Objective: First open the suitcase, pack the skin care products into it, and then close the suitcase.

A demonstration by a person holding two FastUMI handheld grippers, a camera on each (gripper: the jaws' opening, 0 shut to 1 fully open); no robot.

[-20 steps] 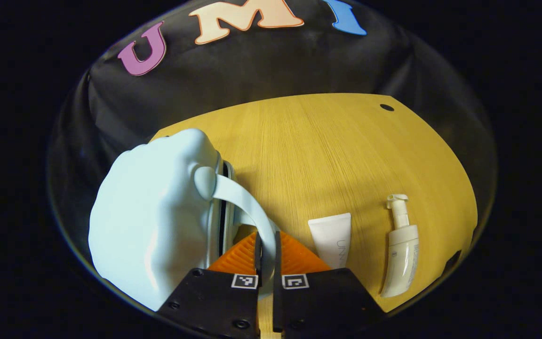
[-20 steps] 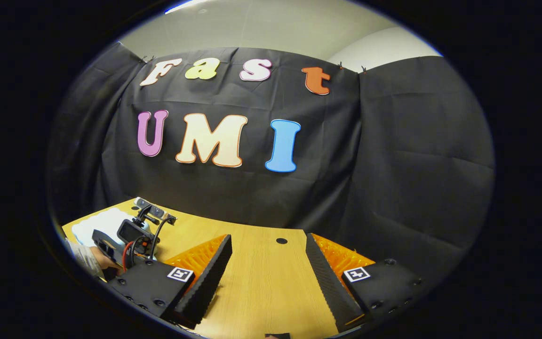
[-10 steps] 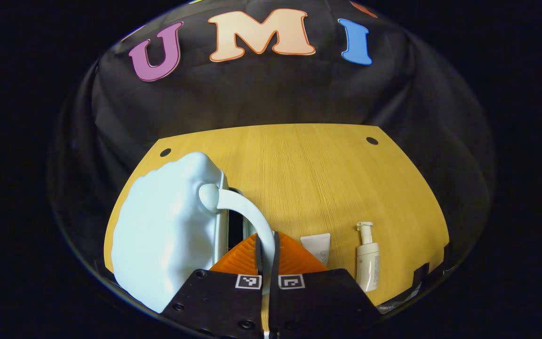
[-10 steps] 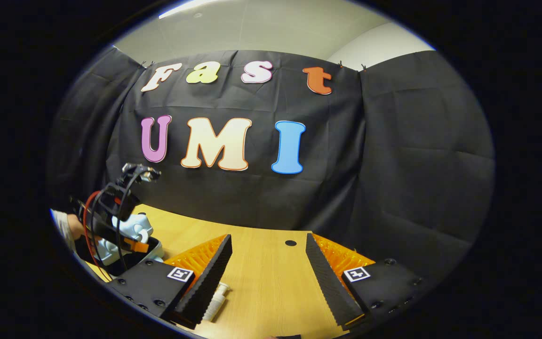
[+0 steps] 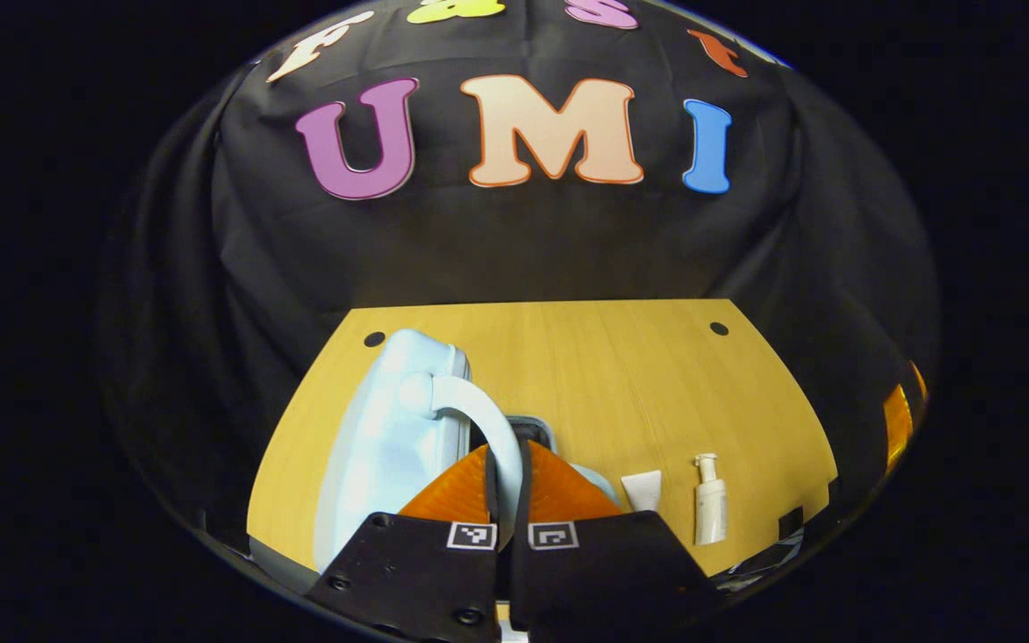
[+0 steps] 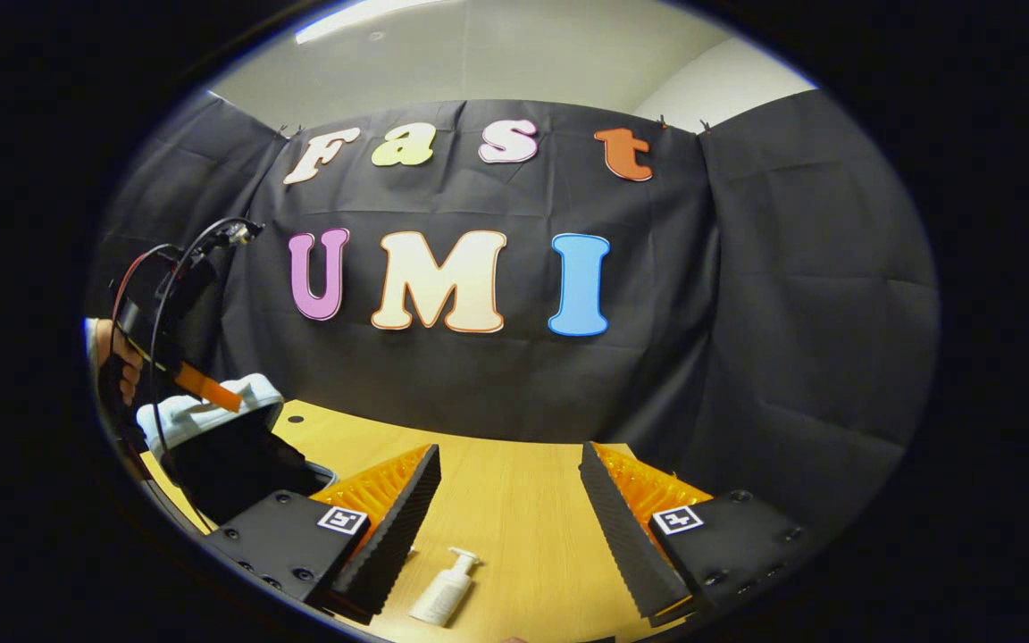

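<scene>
Left tool (image 5: 506,464) — clamped on suitcase handle (image 5: 479,424)

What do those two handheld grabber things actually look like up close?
Each gripper, left and right, has two wedge-shaped fingers with ribbed faces, set on blocky black bases with small screws. Every base bears a square black-and-white marker. Seen from the right gripper view, the left one also carries looping red and black cables.

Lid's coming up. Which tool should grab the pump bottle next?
Right. The right tool is open, with the pump bottle lying near it, while the left tool is shut on the suitcase handle, holding the lid up.
</scene>
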